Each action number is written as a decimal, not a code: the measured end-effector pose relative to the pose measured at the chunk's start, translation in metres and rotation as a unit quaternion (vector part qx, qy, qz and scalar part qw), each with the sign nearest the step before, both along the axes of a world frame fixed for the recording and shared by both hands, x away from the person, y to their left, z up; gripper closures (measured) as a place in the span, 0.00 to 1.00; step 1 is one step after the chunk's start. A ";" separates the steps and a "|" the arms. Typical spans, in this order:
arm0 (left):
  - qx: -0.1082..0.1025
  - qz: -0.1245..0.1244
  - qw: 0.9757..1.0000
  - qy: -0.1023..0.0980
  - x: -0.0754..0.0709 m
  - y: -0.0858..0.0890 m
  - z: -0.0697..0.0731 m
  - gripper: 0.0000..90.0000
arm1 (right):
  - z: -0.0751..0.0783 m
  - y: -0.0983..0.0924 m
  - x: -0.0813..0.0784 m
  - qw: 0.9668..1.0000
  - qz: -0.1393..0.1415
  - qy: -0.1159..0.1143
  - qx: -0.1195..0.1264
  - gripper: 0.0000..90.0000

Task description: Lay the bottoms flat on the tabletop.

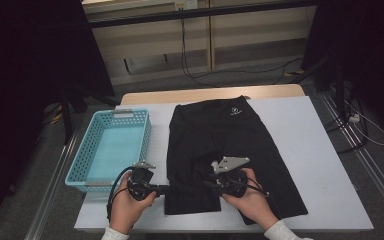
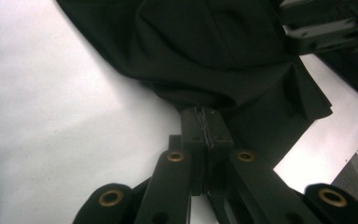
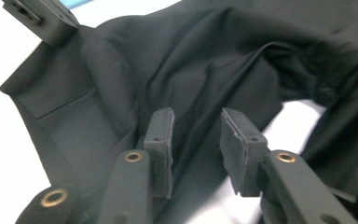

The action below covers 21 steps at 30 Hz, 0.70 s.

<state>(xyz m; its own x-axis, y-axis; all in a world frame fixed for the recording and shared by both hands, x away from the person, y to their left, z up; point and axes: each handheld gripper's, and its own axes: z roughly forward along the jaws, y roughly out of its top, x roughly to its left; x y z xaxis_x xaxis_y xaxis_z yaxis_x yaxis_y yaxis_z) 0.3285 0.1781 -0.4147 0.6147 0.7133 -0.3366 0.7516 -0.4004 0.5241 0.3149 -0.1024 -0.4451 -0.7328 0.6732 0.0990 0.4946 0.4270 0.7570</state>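
Note:
A pair of black shorts [image 1: 230, 135] lies flat on the white table [image 1: 310, 140], waistband at the far end. My left gripper [image 1: 167, 189] is at the near left leg hem; in the left gripper view it [image 2: 205, 122] is shut on a fold of the shorts' [image 2: 214, 51] edge. My right gripper [image 1: 209, 184] sits over the near middle of the shorts, pointing left. In the right gripper view its jaws [image 3: 196, 135] stand apart over the fabric [image 3: 223, 60], and the pads do not press on it. White table shows through the gap between the legs.
A light blue plastic basket [image 1: 145, 135] stands on the table's left side, just left of the shorts. The table's right part is bare. Cables run across the floor behind the table, with dark curtains on both sides.

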 end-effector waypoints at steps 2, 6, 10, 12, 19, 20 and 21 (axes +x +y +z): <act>0.002 0.001 1.000 0.000 0.001 0.001 -0.001 0.99 | -0.005 0.006 0.003 1.000 -0.004 0.001 -0.026 0.73; -0.001 0.003 1.000 0.001 0.001 0.001 -0.001 0.99 | -0.010 0.008 0.004 0.999 -0.001 0.000 -0.036 0.93; 0.004 0.003 1.000 0.003 0.001 0.003 -0.001 0.99 | -0.007 0.003 0.005 1.000 -0.002 0.012 -0.026 1.00; 0.004 0.003 1.000 0.003 0.001 0.004 -0.002 0.99 | -0.002 -0.004 0.004 1.000 -0.002 0.011 -0.021 1.00; 0.005 0.001 1.000 0.007 0.001 0.003 -0.002 0.99 | 0.004 -0.037 -0.003 1.000 -0.027 0.014 0.002 1.00; 0.003 0.001 1.000 0.008 0.000 0.003 -0.002 0.99 | 0.003 -0.039 -0.002 0.999 -0.031 0.018 0.002 1.00; 0.003 0.001 1.000 0.008 0.000 0.002 -0.002 0.99 | 0.001 -0.041 -0.001 0.999 -0.035 0.021 0.003 1.00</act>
